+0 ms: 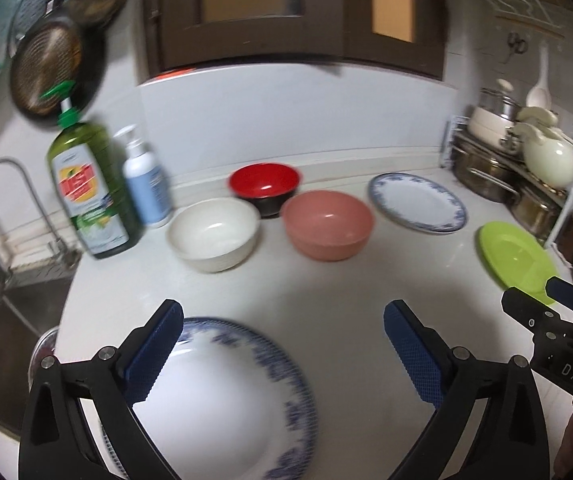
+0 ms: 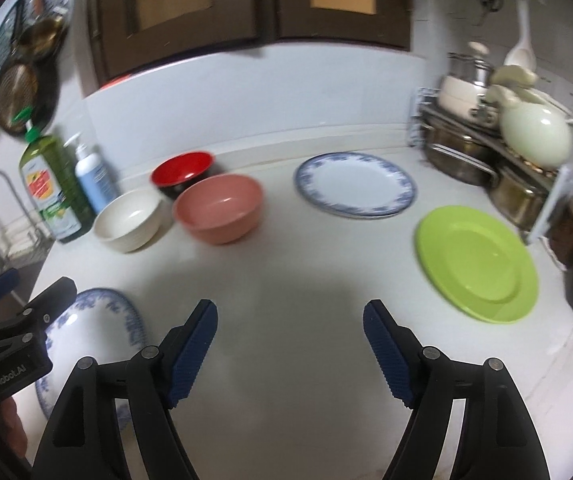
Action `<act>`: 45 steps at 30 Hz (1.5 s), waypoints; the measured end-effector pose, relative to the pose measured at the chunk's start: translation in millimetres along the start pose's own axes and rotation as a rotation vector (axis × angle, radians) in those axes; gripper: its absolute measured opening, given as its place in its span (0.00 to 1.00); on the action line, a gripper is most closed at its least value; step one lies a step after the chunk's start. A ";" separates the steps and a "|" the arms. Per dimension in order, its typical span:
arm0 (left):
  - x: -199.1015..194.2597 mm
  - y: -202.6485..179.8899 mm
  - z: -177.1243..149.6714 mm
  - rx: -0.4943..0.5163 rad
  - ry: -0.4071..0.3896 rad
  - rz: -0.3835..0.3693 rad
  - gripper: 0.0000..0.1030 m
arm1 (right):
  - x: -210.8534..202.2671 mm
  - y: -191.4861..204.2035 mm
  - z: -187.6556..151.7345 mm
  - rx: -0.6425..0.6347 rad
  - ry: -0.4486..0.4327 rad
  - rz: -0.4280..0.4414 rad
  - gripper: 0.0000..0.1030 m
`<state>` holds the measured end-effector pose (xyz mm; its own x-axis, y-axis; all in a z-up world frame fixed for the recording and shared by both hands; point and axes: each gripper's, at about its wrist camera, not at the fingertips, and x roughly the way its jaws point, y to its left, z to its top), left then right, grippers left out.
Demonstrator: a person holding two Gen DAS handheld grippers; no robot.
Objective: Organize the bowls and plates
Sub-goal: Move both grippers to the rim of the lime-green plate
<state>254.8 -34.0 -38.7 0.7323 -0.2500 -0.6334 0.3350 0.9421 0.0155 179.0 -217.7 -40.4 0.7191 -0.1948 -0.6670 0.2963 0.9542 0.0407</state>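
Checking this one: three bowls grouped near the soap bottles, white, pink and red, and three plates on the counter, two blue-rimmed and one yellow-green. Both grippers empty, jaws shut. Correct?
Only the jaws are wrong: each wrist view shows both the left gripper and the right gripper with jaws open and nothing between them. The white bowl, pink bowl, red bowl, two blue-rimmed plates and yellow-green plate stand as stated.

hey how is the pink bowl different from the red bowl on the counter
The pink bowl is one matte salmon colour inside and out; the red bowl is glossy red inside and black outside. The pink bowl looks wider, though it is also nearer the cameras. The red bowl sits further back, near the wall; the pink bowl sits in front of it, toward the plates. Both stand upright, look empty and rest on the white counter.
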 end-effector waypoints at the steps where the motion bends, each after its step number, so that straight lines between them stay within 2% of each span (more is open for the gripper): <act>1: 1.0 -6.1 2.7 0.010 -0.001 -0.012 0.99 | -1.7 -5.7 0.7 0.008 -0.005 -0.008 0.74; 18: 13.6 -120.0 47.0 0.120 -0.061 -0.165 0.99 | -20.9 -114.4 16.2 0.136 -0.076 -0.157 0.74; 25: 27.6 -161.2 62.0 0.153 -0.074 -0.203 0.99 | -18.0 -155.6 24.5 0.187 -0.087 -0.186 0.74; 35: 69.6 -218.6 78.4 0.209 -0.034 -0.235 0.99 | 5.5 -207.8 29.2 0.273 -0.084 -0.250 0.74; 45: 120.4 -264.1 77.6 0.264 0.038 -0.267 0.99 | 39.5 -251.5 22.2 0.359 -0.041 -0.306 0.74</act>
<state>300.5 -330.3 -59.0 0.5778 -0.4660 -0.6701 0.6560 0.7536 0.0417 146.8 -470.4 -60.5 0.5870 -0.4703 -0.6590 0.6917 0.7143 0.1064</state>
